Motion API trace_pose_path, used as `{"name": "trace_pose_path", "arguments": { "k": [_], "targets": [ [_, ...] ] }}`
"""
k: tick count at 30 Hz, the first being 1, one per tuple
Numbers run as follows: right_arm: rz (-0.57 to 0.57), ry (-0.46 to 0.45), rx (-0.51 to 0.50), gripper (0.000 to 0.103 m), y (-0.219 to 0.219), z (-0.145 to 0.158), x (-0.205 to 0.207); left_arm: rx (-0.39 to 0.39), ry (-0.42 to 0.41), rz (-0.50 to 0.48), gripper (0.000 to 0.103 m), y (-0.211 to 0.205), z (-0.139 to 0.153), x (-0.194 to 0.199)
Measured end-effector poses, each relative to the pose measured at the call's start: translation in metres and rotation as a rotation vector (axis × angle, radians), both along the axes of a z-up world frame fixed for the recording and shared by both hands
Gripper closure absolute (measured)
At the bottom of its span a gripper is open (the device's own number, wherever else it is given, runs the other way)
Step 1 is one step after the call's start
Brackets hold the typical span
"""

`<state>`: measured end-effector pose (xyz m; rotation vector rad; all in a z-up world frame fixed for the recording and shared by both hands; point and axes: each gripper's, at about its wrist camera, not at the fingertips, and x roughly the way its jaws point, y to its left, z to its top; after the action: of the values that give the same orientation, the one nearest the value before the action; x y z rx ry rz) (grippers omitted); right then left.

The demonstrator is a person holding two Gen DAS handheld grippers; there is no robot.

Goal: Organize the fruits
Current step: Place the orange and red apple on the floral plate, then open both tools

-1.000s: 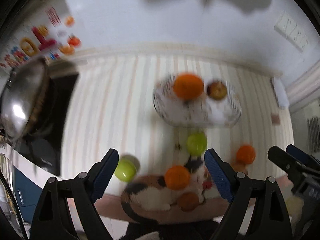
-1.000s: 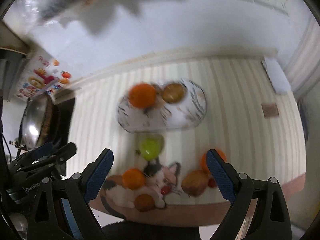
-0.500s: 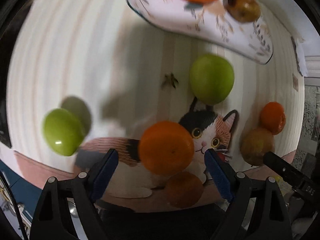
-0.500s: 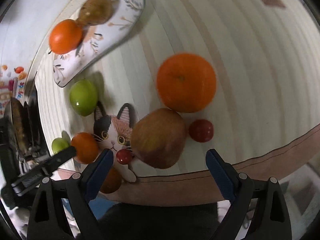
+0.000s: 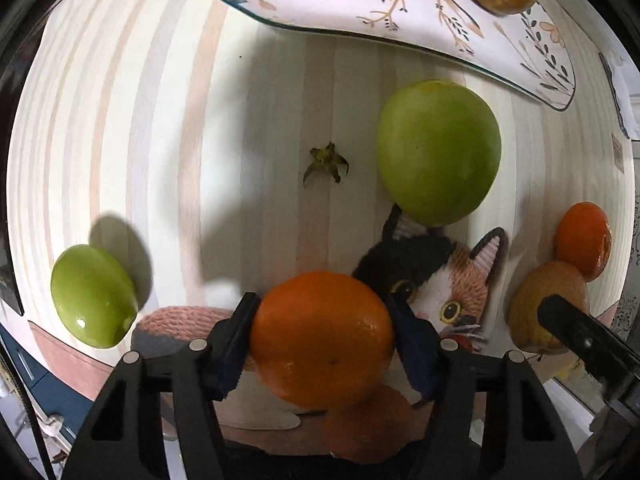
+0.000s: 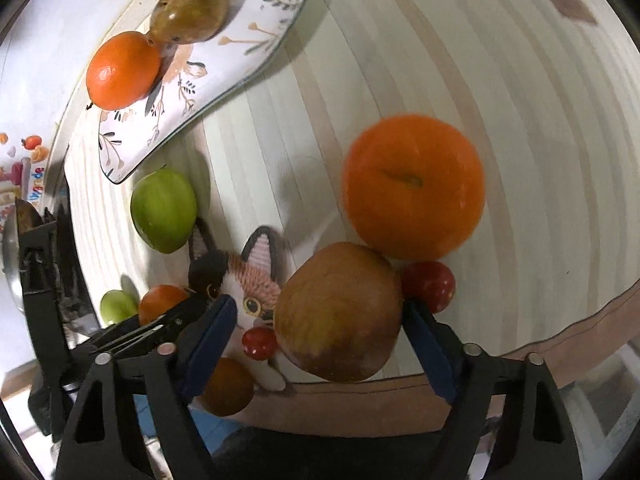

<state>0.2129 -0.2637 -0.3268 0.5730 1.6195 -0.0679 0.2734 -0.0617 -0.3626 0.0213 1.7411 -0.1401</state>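
My left gripper is shut on an orange low over the cat mat. My right gripper is open around a brown-green apple; the right pad touches it and the left pad stands apart. A big orange and a red cherry tomato lie beside the apple. A second cherry tomato sits by the left finger. The floral plate holds an orange and a brown pear-like fruit. A large green fruit and a small one lie on the table.
A dried green calyx lies on the striped wood table. A small dark orange fruit sits near the table's front edge. A metal pan stands at the far left. The table edge runs close below the grippers.
Both grippers have dropped from high above the table to fruit level. The left has closed on the orange. The right has moved in around the apple.
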Motion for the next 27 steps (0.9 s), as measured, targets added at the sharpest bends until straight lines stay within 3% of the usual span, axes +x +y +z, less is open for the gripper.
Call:
{"name": "trace_pose_path", "arguments": {
  "k": [1,9,16,27],
  "targets": [
    [0.013,-0.005,-0.015,0.037,0.002,0.001,0.001,0.001,-0.005,-0.001,0.041,-0.001,0.001,-0.001],
    [0.13,-0.022,-0.066,0.036,0.021,0.0,0.006,0.027,-0.046,-0.022,0.041,-0.011,0.005,-0.011],
    [0.149,0.004,-0.045,0.035,0.028,-0.01,0.016,0.028,-0.051,-0.025,0.041,-0.015,0.008,-0.009],
    [0.143,-0.029,-0.027,0.036,0.037,-0.009,0.011,0.008,-0.113,-0.052,0.042,-0.01,0.052,0.004]
  ]
}}
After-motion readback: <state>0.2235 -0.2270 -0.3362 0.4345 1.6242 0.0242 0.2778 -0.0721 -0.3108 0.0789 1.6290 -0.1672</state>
